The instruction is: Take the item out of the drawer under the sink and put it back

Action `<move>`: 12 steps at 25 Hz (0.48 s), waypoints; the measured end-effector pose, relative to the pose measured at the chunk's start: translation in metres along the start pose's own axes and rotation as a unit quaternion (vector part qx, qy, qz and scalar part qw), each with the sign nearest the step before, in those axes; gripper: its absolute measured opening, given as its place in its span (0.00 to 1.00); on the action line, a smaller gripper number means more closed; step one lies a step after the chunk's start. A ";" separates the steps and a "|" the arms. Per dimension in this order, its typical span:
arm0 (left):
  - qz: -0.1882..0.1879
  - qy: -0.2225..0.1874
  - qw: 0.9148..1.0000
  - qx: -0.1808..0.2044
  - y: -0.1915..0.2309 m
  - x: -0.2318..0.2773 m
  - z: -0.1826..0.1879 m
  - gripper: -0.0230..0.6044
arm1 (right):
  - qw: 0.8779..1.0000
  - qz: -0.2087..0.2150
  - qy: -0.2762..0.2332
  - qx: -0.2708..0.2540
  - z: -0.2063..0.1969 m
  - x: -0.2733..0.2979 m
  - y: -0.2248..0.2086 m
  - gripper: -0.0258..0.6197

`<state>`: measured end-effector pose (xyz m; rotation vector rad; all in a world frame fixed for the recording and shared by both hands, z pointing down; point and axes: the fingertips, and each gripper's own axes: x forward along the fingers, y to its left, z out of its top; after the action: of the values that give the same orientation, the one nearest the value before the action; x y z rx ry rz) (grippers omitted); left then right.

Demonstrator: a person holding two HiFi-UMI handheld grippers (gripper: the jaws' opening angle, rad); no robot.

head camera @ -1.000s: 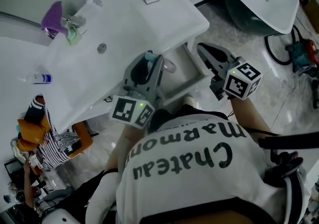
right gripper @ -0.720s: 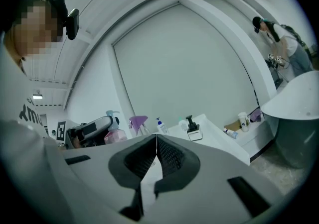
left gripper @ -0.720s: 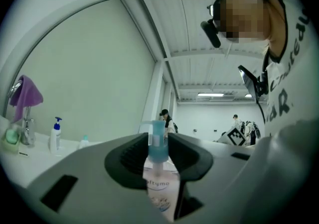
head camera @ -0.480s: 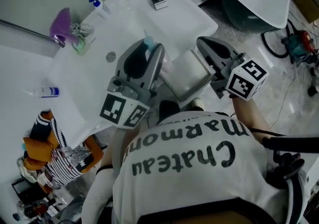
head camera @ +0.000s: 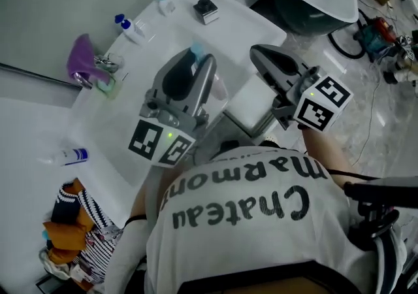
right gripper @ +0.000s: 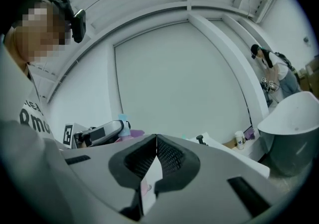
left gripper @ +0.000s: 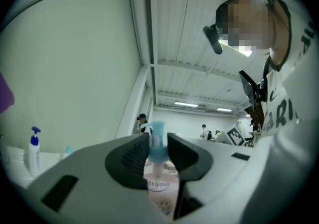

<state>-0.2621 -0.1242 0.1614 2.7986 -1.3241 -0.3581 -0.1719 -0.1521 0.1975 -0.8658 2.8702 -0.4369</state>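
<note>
The pump bottle (left gripper: 160,190) sits clamped in your left gripper (left gripper: 158,141), pads pressed on its blue pump neck, its pale labelled body lying back between the jaws. You hold it raised over the white sink (head camera: 157,31), clear of the drawer (head camera: 256,100), which stands pulled out below the sink's front edge. Your right gripper (right gripper: 156,138) is empty, jaw tips touching, near the left and over the drawer

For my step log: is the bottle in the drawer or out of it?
Out. The left gripper has its jaws shut on the bottle, held clear of the drawer.
</note>
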 end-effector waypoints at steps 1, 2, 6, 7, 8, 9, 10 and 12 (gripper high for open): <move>-0.003 0.000 1.000 -0.005 0.006 0.000 0.000 0.22 | 1.000 -0.008 0.000 -0.005 0.000 0.003 0.002 0.06; -0.005 0.000 1.000 -0.009 0.012 0.000 0.000 0.22 | 1.000 -0.016 0.002 -0.008 0.000 0.005 0.003 0.06; -0.014 0.002 1.000 -0.024 0.034 0.005 0.003 0.22 | 0.999 -0.050 0.011 -0.007 0.000 0.006 0.002 0.06; -0.017 0.001 0.999 -0.027 0.037 0.006 0.001 0.22 | 0.998 -0.058 0.012 -0.007 -0.001 0.005 0.001 0.06; -0.019 0.000 0.999 -0.028 0.041 0.006 0.000 0.22 | 0.998 -0.065 0.012 -0.008 -0.002 0.004 0.000 0.06; -0.020 -0.002 0.999 -0.028 0.044 0.007 -0.001 0.22 | 0.997 -0.070 0.011 -0.008 -0.003 0.004 -0.001 0.06; -0.021 -0.003 0.999 -0.027 0.047 0.007 -0.003 0.22 | 0.997 -0.073 0.010 -0.008 -0.004 0.003 -0.002 0.06; -0.020 -0.004 0.999 -0.026 0.051 0.009 -0.005 0.22 | 0.997 -0.077 0.010 -0.006 -0.004 0.002 -0.004 0.06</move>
<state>-0.2943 -0.1638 0.1703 2.7883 -1.2431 -0.3992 -0.1725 -0.1555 0.2024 -1.0965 2.8367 -0.4465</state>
